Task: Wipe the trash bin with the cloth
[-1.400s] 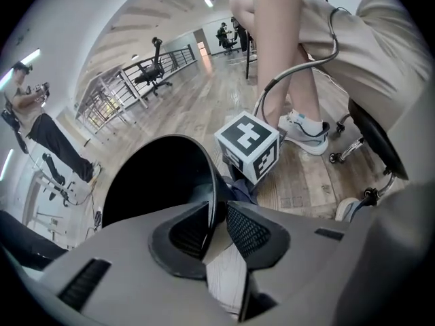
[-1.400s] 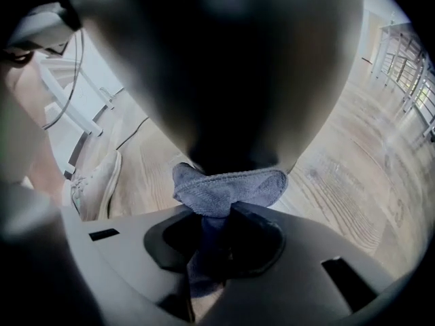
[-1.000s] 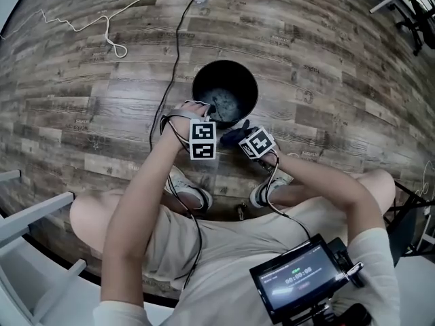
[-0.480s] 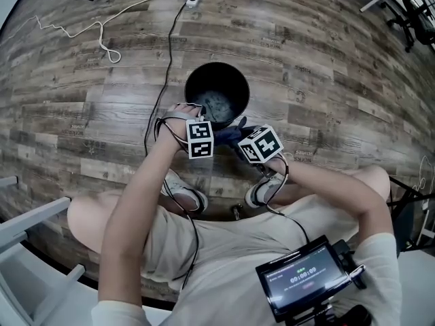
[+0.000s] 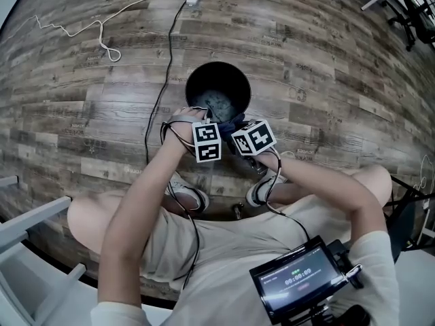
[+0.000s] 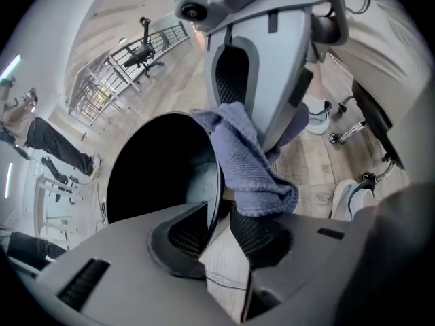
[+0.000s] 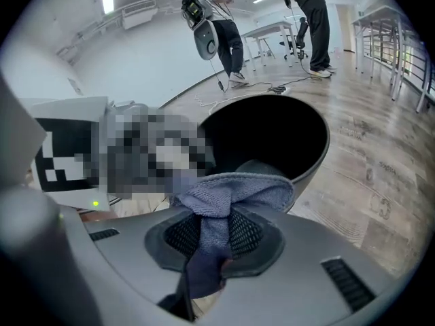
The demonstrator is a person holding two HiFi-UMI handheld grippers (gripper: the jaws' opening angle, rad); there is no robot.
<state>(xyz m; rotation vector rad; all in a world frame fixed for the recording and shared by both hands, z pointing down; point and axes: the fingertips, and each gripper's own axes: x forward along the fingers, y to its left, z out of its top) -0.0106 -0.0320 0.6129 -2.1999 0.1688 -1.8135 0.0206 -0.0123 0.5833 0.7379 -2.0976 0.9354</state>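
The black trash bin (image 5: 221,80) stood upright on the wooden floor (image 5: 326,66), at twelve o'clock from the seated person's shoes (image 5: 192,197). Both tools met at its near rim. The left gripper (image 6: 219,212) sat at about seven o'clock on the rim and pointed steeply down. Its jaws had just been closing and stood narrow astride the thin wall. The inner pad lay against the wall, while a sliver of floor showed between the wall and the outer pad. The right gripper (image 7: 216,226) sat at about five o'clock, just beside the left one, its jaws clamped on the blue-grey cloth (image 7: 234,192). The cloth bunched out past the pads and draped against the rim's edge. A white cable (image 5: 102,36) lay on the floor at ten o'clock from the bin, well apart.
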